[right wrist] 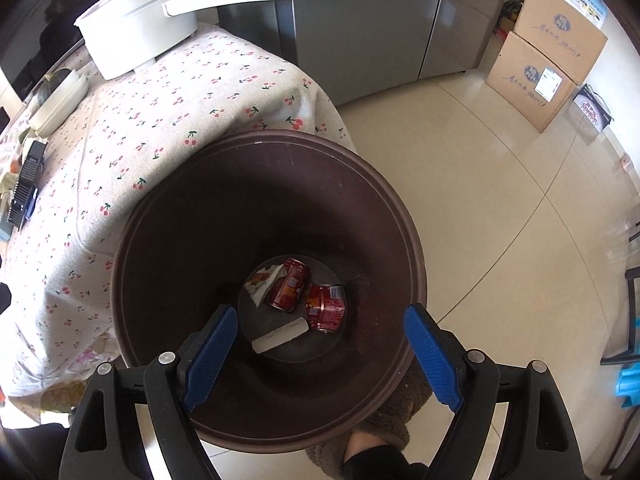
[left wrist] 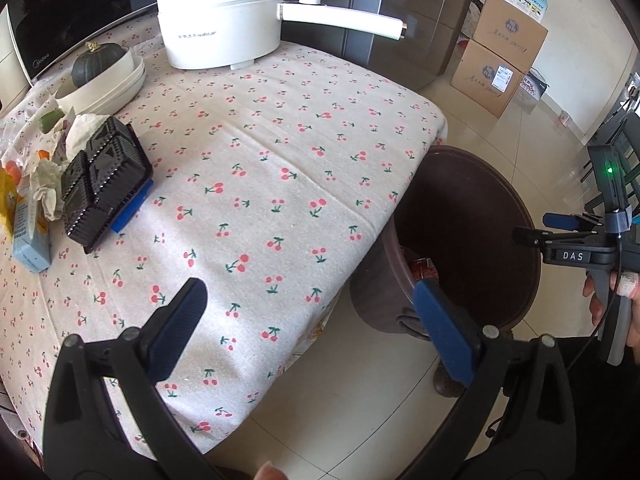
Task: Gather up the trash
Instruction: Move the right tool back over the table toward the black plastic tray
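A dark brown bin (right wrist: 264, 184) stands on the floor beside the table; it also shows in the left wrist view (left wrist: 480, 216). Inside lie two red cans (right wrist: 289, 289), a crumpled wrapper (right wrist: 262, 282) and a white stick-shaped piece (right wrist: 280, 335). My right gripper (right wrist: 320, 350) is open and empty right above the bin; it also shows in the left wrist view (left wrist: 536, 230). My left gripper (left wrist: 316, 328) is open and empty over the table's front corner. Trash lies at the table's left: a black plastic tray (left wrist: 105, 184), crumpled tissues (left wrist: 48, 188), a light blue carton (left wrist: 30, 236).
The table has a cherry-print cloth (left wrist: 280, 152). A white electric pot (left wrist: 224, 16) stands at the back, white bowls with a green squash (left wrist: 102, 74) at back left. Cardboard boxes (left wrist: 500, 52) stand on the tiled floor by a grey fridge (right wrist: 360, 20).
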Demonstrator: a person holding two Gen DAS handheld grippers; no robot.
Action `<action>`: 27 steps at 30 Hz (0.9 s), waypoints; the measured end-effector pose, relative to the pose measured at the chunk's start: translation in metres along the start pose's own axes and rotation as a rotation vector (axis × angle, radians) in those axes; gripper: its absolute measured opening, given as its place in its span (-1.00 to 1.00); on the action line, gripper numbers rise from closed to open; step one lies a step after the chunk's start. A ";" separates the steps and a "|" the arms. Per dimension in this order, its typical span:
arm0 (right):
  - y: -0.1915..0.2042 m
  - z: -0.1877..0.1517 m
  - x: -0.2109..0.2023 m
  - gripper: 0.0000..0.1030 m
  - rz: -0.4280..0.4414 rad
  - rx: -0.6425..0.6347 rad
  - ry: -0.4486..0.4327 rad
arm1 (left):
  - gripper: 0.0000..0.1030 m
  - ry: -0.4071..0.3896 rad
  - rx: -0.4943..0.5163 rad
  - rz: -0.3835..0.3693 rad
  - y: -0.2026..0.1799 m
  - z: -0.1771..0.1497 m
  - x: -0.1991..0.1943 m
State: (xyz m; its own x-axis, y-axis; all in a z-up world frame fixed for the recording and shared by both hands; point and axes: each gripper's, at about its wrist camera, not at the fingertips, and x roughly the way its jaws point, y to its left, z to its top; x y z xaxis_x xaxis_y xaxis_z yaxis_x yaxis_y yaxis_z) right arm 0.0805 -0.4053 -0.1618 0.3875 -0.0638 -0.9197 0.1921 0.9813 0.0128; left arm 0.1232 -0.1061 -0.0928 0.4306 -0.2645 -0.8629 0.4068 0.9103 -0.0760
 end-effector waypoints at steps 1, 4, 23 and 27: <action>0.003 0.001 -0.001 0.69 0.003 -0.004 -0.002 | 0.99 -0.001 -0.006 0.002 0.004 -0.001 -0.001; 0.014 0.005 -0.004 0.69 0.010 -0.017 -0.009 | 0.99 -0.007 -0.028 0.010 0.017 -0.003 -0.007; 0.119 0.031 -0.014 0.69 0.080 -0.167 -0.040 | 0.99 -0.059 -0.252 0.087 0.129 -0.022 -0.048; 0.145 0.040 -0.015 0.69 0.096 -0.198 -0.046 | 0.99 -0.066 -0.307 0.108 0.154 -0.029 -0.056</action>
State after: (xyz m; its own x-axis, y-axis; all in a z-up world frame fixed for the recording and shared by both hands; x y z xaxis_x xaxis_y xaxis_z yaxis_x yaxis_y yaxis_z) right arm 0.1389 -0.2694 -0.1304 0.4374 0.0282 -0.8988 -0.0267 0.9995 0.0184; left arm 0.1384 0.0584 -0.0710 0.5129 -0.1722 -0.8410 0.0982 0.9850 -0.1418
